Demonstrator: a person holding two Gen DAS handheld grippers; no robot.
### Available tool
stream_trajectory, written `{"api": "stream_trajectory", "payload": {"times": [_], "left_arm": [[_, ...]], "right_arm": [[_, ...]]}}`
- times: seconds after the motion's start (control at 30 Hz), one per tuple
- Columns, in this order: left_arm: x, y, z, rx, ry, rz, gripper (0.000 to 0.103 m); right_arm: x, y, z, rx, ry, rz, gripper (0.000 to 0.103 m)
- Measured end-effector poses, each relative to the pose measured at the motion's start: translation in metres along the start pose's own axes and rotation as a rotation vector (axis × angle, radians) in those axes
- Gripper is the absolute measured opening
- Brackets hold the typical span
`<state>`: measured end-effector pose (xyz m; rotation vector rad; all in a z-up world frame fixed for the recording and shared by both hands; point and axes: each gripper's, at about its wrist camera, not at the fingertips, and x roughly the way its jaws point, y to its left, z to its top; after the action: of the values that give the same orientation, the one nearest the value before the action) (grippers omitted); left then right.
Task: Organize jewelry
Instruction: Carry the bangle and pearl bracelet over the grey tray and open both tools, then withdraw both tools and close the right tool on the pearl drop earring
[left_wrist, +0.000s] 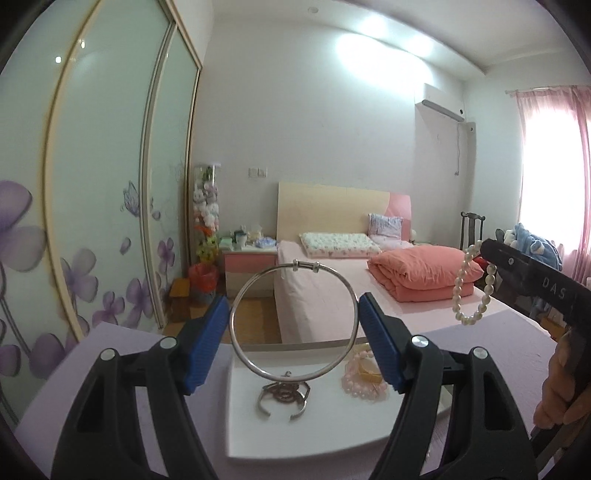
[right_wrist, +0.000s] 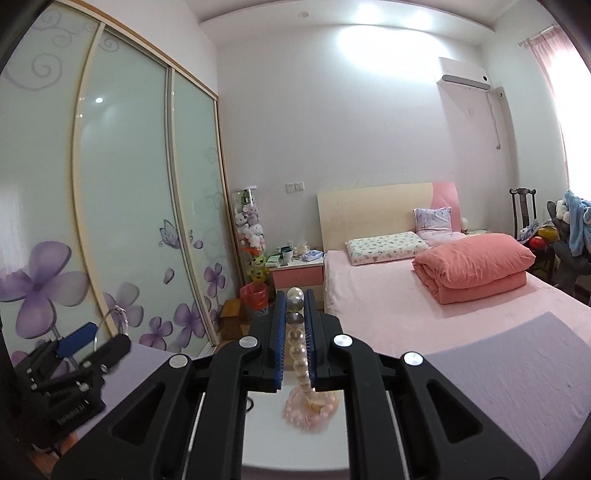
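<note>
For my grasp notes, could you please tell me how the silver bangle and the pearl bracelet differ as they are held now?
The silver bangle is one rigid metal hoop standing upright, while the pearl bracelet is a beaded strand hanging limp.
The left gripper holds the bangle across its width with the jaws wide apart; the right gripper has its jaws nearly together on the bracelet's pearls.
Both are held up above the white tray.

A bed (right_wrist: 424, 302) with a folded coral quilt (right_wrist: 476, 267) fills the white-walled room. Floral sliding wardrobe doors (right_wrist: 122, 192) line the left; pink curtains (left_wrist: 554, 166) glow at right.

Upright silver bangle (left_wrist: 294, 320), dangling pearl bracelet (left_wrist: 474, 284)
</note>
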<state>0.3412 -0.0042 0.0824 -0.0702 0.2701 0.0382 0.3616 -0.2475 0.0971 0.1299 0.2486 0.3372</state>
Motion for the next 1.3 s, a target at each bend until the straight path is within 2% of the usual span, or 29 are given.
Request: {"api": "stream_trajectory", "payload": {"times": [0.17,0.43,0.63,0.87,0.93,1.0,1.3], "left_arm": [[0.06,0.0,-0.019,-0.022,0.095,0.022,0.07],[0.11,-0.004,-0.054,0.002,0.18,0.032,0.07],[0.123,-0.004,-0.074,-0.002,0.229,0.024,0.07],[0.133,-0.002,-0.082,-0.009,0.255,0.026,0.071],[0.133,-0.001,-0.081,-0.012,0.261,0.023,0.072],[0.132,-0.001,-0.08,-0.009,0.259,0.019,0.076],[0.121,0.01,-0.073,-0.027,0.239,0.036,0.077]], "right_arm": [[0.041,-0.008,-0.023,0.03,0.101,-0.003,0.01],[0.09,-0.011,-0.062,0.015,0.229,-0.029,0.01],[0.106,-0.015,-0.081,0.048,0.311,-0.031,0.01],[0.114,-0.015,-0.082,0.065,0.345,-0.015,0.011],[0.114,-0.017,-0.081,0.076,0.345,-0.009,0.015],[0.112,-0.02,-0.08,0.085,0.336,-0.015,0.032],[0.106,-0.028,-0.076,0.09,0.317,-0.037,0.034]]}}
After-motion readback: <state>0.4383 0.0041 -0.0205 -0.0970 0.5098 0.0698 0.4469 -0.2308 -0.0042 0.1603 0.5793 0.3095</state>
